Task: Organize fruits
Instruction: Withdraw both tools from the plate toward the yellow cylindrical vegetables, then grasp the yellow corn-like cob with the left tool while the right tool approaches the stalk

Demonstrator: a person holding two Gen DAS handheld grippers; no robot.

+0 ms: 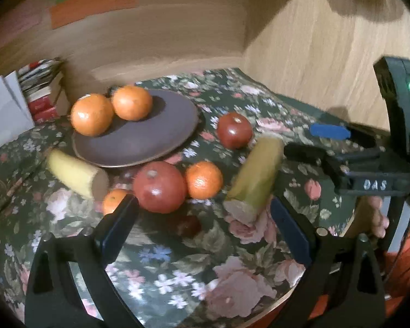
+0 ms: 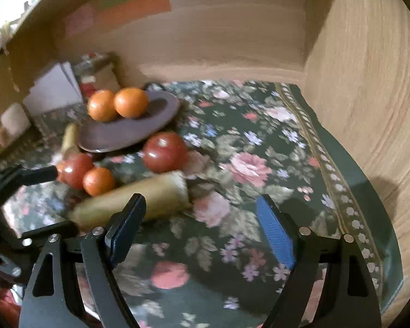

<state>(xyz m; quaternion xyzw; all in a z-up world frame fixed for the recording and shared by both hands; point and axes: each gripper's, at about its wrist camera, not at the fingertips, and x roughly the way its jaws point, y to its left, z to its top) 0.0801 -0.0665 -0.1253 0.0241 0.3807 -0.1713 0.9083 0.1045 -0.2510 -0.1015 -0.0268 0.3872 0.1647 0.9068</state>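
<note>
Left wrist view: a dark floral tablecloth (image 1: 232,259) is lying in a light wooden alcove (image 1: 328,41); two round oranges (image 1: 91,114) are sitting on a brown plate (image 1: 150,142). Both the left gripper (image 1: 202,216) and right gripper (image 2: 202,213) are hovering, jaws spread, empty.

both cameras sit low over the worktop (image 1: 177,273), looking forward and down toward the back wall (image 2: 218,41). the left view faces the plate (image 1: 139,145) closely; the right view looks from further right. both share the plate and the fruit beside it.
</note>
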